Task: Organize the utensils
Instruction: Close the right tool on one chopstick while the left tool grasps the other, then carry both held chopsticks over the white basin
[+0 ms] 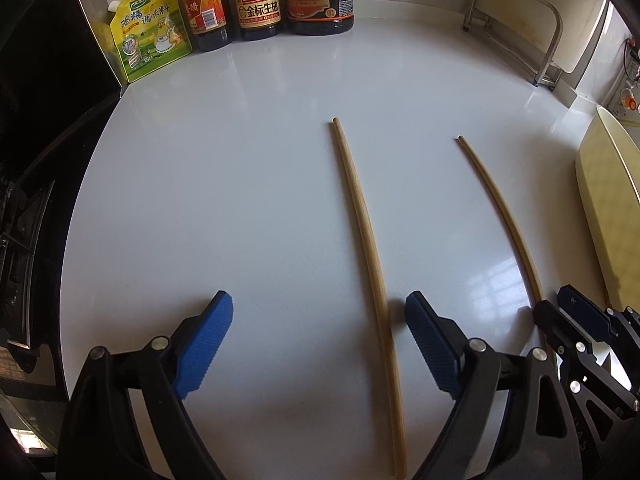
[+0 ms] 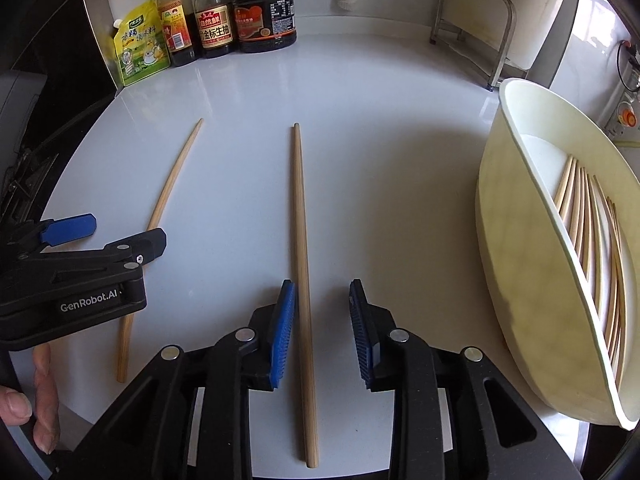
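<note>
right wrist view: two long, thin wooden chopsticks lie loose on the glossy white desk (image 2: pixel 380 128), while a cream plastic oval tub (image 2: pixel 516 264) at the right edge already holds a bundle of the same sticks. the right gripper (image 2: pixel 322 320) points steeply down with its blue ribbed fingers (image 2: pixel 283 332) parted a little, and the nearer chopstick (image 2: pixel 301 272) runs between them, its long axis pointing away toward the row of sauce bottles (image 2: pixel 224 20) at the wall; the pads do not press on it, though the left one sits just beside it. the left gripper (image 1: pixel 318 340) stands wide open over the second chopstick (image 1: pixel 362 216), which also lies lengthwise between its fingers, closer to the right pad than the left, untouched. both sticks run roughly parallel, well apart. the tub lies to the right, so the right hand looks the nearer carrier, and closing across the stick's width seems the next move.
</note>
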A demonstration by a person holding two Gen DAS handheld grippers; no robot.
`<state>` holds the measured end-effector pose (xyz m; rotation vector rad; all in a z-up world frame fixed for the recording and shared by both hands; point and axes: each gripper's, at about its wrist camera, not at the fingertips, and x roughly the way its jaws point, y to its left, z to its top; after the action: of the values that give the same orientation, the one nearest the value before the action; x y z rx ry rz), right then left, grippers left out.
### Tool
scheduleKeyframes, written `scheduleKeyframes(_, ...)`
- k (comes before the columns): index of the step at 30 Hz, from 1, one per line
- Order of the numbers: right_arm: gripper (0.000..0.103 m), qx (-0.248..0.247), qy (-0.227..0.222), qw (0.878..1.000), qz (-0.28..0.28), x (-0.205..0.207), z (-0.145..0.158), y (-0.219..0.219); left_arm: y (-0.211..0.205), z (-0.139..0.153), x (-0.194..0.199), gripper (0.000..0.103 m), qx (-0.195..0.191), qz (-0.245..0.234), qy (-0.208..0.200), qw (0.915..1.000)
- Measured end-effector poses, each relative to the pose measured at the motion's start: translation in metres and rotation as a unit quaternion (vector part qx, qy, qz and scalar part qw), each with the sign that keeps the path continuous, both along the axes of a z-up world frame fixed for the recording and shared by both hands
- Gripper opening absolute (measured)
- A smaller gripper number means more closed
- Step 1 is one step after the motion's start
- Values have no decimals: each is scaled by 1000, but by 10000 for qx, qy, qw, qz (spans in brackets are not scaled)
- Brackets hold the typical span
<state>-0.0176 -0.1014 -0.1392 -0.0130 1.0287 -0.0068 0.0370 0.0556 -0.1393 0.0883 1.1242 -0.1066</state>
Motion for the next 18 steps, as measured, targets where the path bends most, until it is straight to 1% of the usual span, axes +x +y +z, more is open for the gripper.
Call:
scheduleKeyframes(2, 27, -56, -22, 9999, 93, 3, -1, 4, 2, 0, -1, 81, -134, 58, 38, 9999)
scheduleKeyframes(3, 27, -93, -42, 9998, 146, 4, -1, 7, 1, 0, -1, 77, -118, 72, 13, 9999)
scheduleKeyframes(4, 27, -94, -50, 9998, 186, 5, -2, 8, 0, 2, -1, 68, -126, 35, -11, 9999)
scheduleKeyframes(5, 27, -90, -50, 9997, 214, 7, -2, 10, -2, 3, -2, 63, -128, -26, -32, 9999)
scheduleKeyframes(6, 22, -82, -48, 9997, 246, 8, -2, 11, -5, 4, -2, 50, -147, -90, -44, 9998)
scheduleKeyframes(7, 9, -87, -43, 9995, 287, 10, -2, 13, -7, 6, -2, 35, -166, -159, -48, 9997)
scheduleKeyframes(8, 6, -126, -26, 9994, 317, 11, -2, 15, -9, 7, -3, 26, -204, -241, -37, 9995)
scheduleKeyframes(9, 6, -116, -9, 9993, 344, 12, -2, 16, -11, 7, -3, 9, -242, -319, 6, 9992)
scheduleKeyframes(11, 6, -12, 16, 9995, 320, 14, -1, 14, -11, 8, -2, 8, -358, -371, 114, 9986)
scheduleKeyframes(14, 6, 345, 95, 9993, 93, 13, 0, 6, -9, 9, -3, 7, -479, -401, 255, 9977)
scheduleKeyframes(16, 6, 575, 74, 9983, -73, 10, 5, 1, -6, 14, -4, 7, -528, -424, 262, 9974)
scheduleKeyframes(18, 6, 805, 64, 9965, -198, 5, 10, 0, -3, 21, -7, 7, -531, -435, 186, 9975)
